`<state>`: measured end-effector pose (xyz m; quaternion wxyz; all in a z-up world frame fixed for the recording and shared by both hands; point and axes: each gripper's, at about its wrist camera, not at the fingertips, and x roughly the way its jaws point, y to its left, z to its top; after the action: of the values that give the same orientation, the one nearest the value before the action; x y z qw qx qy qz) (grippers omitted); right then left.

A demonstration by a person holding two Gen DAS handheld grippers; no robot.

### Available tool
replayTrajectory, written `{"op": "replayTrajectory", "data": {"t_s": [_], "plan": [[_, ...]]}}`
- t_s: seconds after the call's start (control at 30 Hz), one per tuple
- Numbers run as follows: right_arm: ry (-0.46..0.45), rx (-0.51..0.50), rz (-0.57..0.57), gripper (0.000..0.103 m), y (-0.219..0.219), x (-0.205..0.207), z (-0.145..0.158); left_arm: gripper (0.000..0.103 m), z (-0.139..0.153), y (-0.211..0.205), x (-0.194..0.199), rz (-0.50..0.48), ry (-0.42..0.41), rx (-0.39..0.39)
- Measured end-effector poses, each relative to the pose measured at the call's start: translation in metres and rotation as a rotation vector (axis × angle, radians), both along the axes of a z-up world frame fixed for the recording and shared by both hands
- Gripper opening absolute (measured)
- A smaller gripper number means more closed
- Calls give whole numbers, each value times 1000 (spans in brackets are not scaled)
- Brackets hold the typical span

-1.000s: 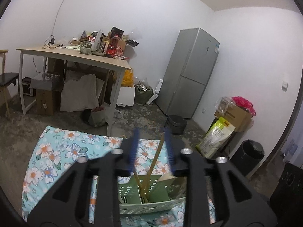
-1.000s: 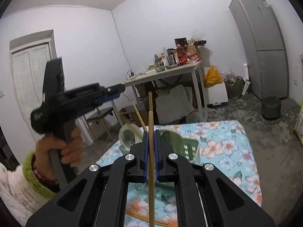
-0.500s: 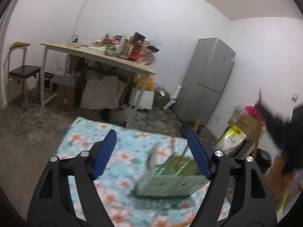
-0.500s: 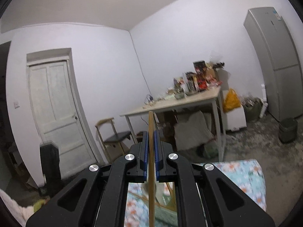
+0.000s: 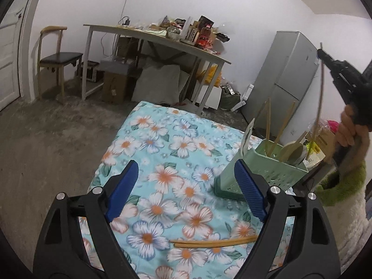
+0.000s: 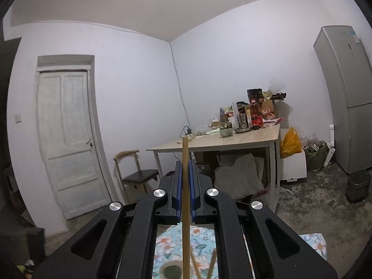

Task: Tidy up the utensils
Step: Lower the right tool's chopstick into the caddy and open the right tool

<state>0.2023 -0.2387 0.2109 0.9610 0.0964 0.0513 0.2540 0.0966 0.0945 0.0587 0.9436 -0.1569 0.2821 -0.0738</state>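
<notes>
1. Flowery cloth (image 5: 162,153) covers the work surface, with a green basket (image 5: 267,172) on its right side that already holds sticks and a spoon.
2. Your left gripper (image 5: 186,186) has just been opening; its jaws stand wide with nothing between them.
3. Two chopsticks (image 5: 216,243) lie flat on the cloth, close under that gripper. Go down slowly, put one blue pad on each side, then squeeze.
4. Your right gripper (image 6: 185,186) is clamped tight on one chopstick (image 6: 185,181). Hold it straight up and lower it gently into the basket.
</notes>
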Motion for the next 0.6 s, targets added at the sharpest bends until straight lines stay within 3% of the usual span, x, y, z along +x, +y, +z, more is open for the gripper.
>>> {"op": "replayTrajectory", "data": {"t_s": [0.23, 0.6], "plan": [[54, -80, -38, 6, 9, 30, -25, 80, -5, 9, -3, 24, 15, 1], [104, -215, -62, 6, 15, 18, -58, 80, -12, 17, -4, 46, 45, -28]]}}
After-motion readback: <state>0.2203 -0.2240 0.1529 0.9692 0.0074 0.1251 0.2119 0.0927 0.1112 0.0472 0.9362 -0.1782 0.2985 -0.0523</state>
